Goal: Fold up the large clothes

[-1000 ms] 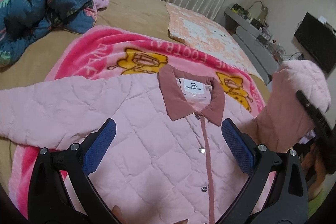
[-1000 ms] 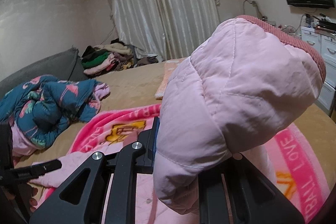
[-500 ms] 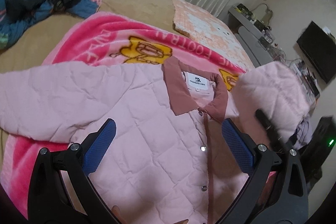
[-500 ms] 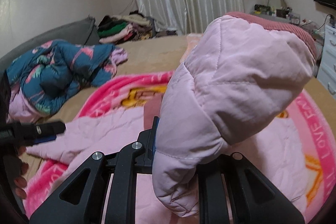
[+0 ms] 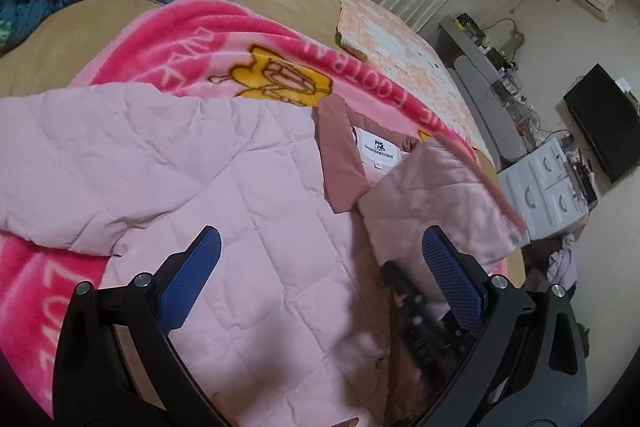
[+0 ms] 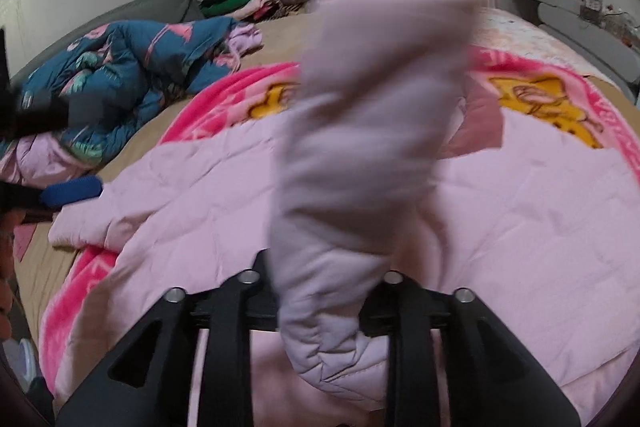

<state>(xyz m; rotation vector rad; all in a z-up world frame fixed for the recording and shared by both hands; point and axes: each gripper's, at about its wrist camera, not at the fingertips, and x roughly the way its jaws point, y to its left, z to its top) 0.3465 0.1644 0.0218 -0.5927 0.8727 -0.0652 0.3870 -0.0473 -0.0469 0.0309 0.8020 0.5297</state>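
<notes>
Pink sleeve [image 6: 372, 131] blurred across view, apparently between opening jaws

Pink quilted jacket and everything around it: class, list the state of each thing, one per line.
Pink quilted jacket: spread flat, front up, buttoned.
Right sleeve: lifted, folded over the chest, between the opening jaws.
Left sleeve: stretched out flat.
Left gripper: open, empty.
Right gripper: opening.
Blanket: spread under jacket.
</notes>
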